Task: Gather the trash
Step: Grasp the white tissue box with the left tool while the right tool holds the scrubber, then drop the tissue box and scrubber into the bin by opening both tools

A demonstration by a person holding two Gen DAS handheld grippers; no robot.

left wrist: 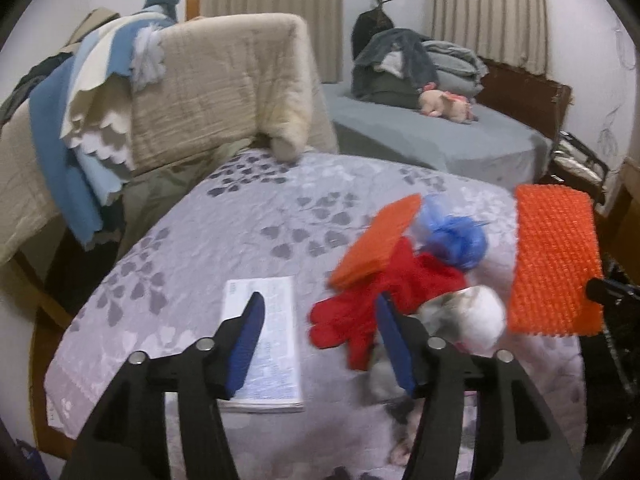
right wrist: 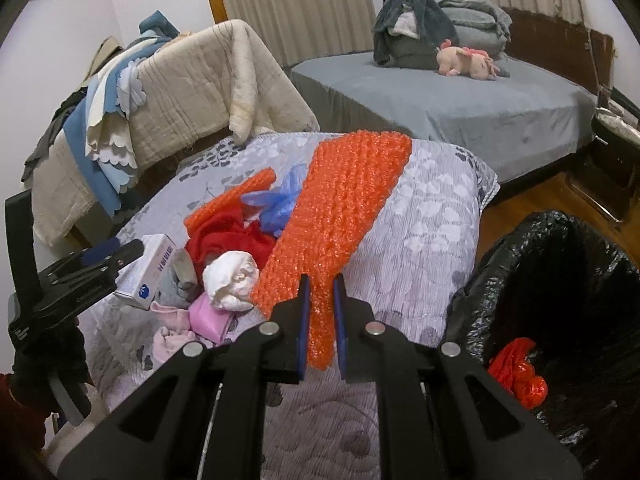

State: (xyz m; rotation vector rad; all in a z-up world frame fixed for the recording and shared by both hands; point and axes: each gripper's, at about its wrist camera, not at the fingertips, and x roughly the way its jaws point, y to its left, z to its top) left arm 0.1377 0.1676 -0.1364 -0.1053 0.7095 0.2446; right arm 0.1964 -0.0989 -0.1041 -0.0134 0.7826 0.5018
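My right gripper (right wrist: pixel 319 322) is shut on a large sheet of orange bubble wrap (right wrist: pixel 340 208), lifted off the patterned table cover; the sheet also shows in the left wrist view (left wrist: pixel 556 264). My left gripper (left wrist: pixel 320 344) is open and empty above a white box (left wrist: pixel 266 340) and a red cloth (left wrist: pixel 380 300). A smaller orange bubble-wrap piece (left wrist: pixel 378 240), a blue plastic bag (left wrist: pixel 456 236) and a white crumpled wad (right wrist: pixel 232 280) lie in the pile. A black-lined trash bin (right wrist: pixel 560 320) with red plastic (right wrist: pixel 518 372) inside stands at the right.
The table wears a grey leaf-patterned cloth (left wrist: pixel 240 216). Pink items (right wrist: pixel 192 320) lie near its front. A chair draped in beige and blue blankets (left wrist: pixel 200 92) stands behind. A grey bed (right wrist: pixel 460 100) with a pink plush (right wrist: pixel 464 62) is beyond.
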